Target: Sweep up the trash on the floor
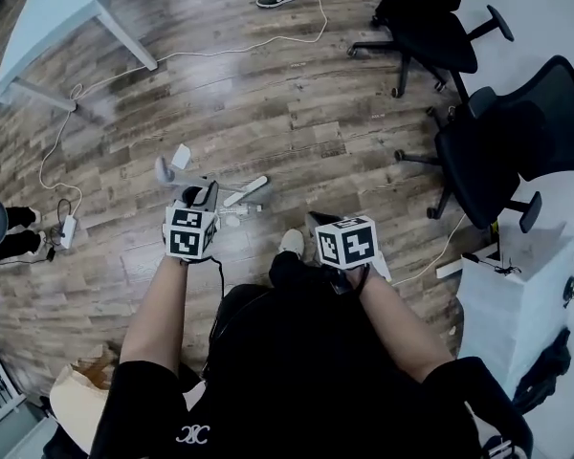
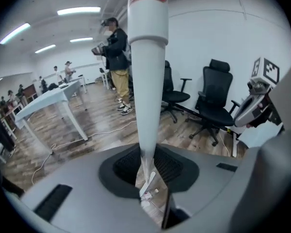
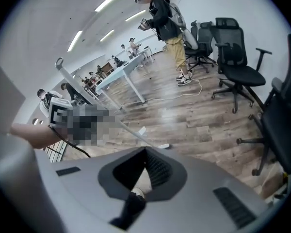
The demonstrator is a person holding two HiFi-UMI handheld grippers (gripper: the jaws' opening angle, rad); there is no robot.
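The left gripper [image 1: 203, 197] [image 2: 149, 181] has its jaws closed on a white broom handle [image 2: 147, 81] [image 1: 175, 174], which stands between the two dark pads and rises past the camera. In the right gripper view the same handle [image 3: 87, 93] shows as a thin slanted pole, and its lower end meets a white broom head [image 3: 164, 146] [image 1: 246, 191] lying on the wooden floor [image 1: 287, 113]. A paper scrap [image 1: 180, 156] [image 3: 141, 130] lies on the floor just beside the handle, beyond the left gripper. Some small pale bits [image 1: 233, 218] [image 2: 146, 195] lie close to the broom head, but they are too small to tell what they are. The right gripper [image 1: 316, 226] [image 3: 140, 178] is held near the left one, beside the person's light shoe [image 1: 292, 242]. Its jaws stand only a little apart. In the narrow gap a pale round shape and a dark shape [image 3: 130, 208] show, and I cannot tell if the dark shape is gripped or only lies behind the jaws. A grey desk [image 1: 57, 8] stands at the far left, two black office chairs [image 1: 430, 36] [image 1: 497, 151] at the right, and a white cable [image 1: 220, 51] runs over the floor between them. Another person [image 2: 117, 57] [image 3: 165, 23] stands further away, near the chairs.
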